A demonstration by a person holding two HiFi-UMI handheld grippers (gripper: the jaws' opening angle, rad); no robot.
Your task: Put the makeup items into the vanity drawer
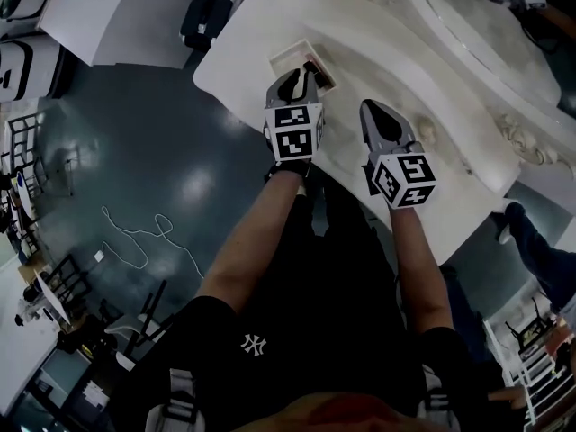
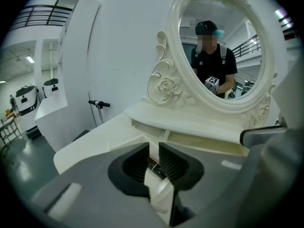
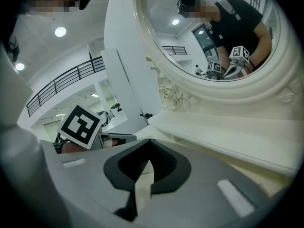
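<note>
Standing over a white vanity table, a person in a black T-shirt with a white "NY" logo on the chest holds a two-jaw gripper in each hand. Each tool carries a marker cube printed with black-and-white square patterns and no readable words.

The left gripper points down at the small open drawer at the table's front edge. Its ribbed jaws stand a narrow slit apart, and nothing is clamped between them. A dark makeup item lies inside the drawer, just beside the left gripper's tips; in the left gripper view a sliver of it, dark with a thin red line, shows through the gap.

The right gripper hangs over the bare tabletop to the right of the drawer, apart from it, with its jaws closed tip to tip and empty.

Behind the drawer rises a low shelf, and above it an oval mirror in a carved cream frame with rose scrollwork. The glass reflects the person's black shirt and both marker cubes.

Beside the table, to the person's left, a white cable trails across the dark, glossy floor.
</note>
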